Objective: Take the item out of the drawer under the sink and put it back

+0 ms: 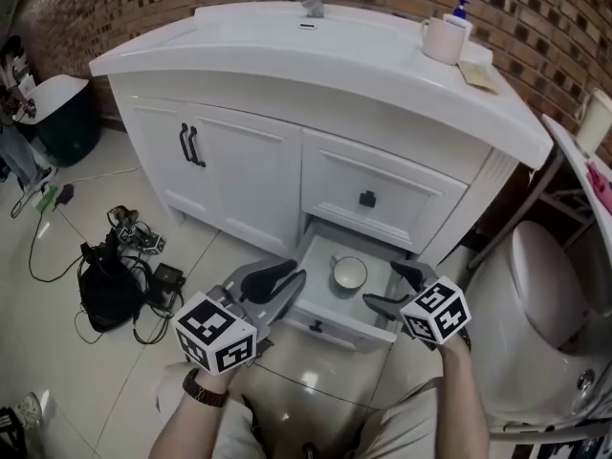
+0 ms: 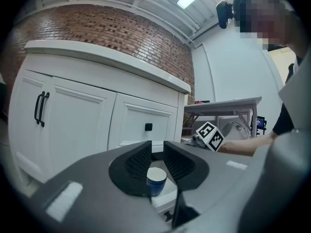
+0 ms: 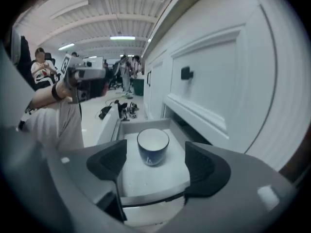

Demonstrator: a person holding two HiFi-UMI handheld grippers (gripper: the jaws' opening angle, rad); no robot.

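Nearest, at the lower left, the left gripper (image 1: pixel 298 270) carries a cube of black-and-white square markers. Its ribbed dark jaws stand a narrow gap apart, with nothing between them. Just beyond, the bottom drawer (image 1: pixel 325 318) of a white panelled vanity (image 1: pixel 239 170) is pulled open. A round cup (image 1: pixel 349 273), dark blue outside and glossy white inside, stands upright on the drawer's flat floor. To the right, the right gripper (image 1: pixel 381 283) hovers over the drawer's corner, its jaws spread wide and empty, near the cup but apart from it. Above, a smooth white worktop (image 1: pixel 382 60) carries a pale mug (image 1: pixel 444 39) before a brick wall (image 1: pixel 535 17).
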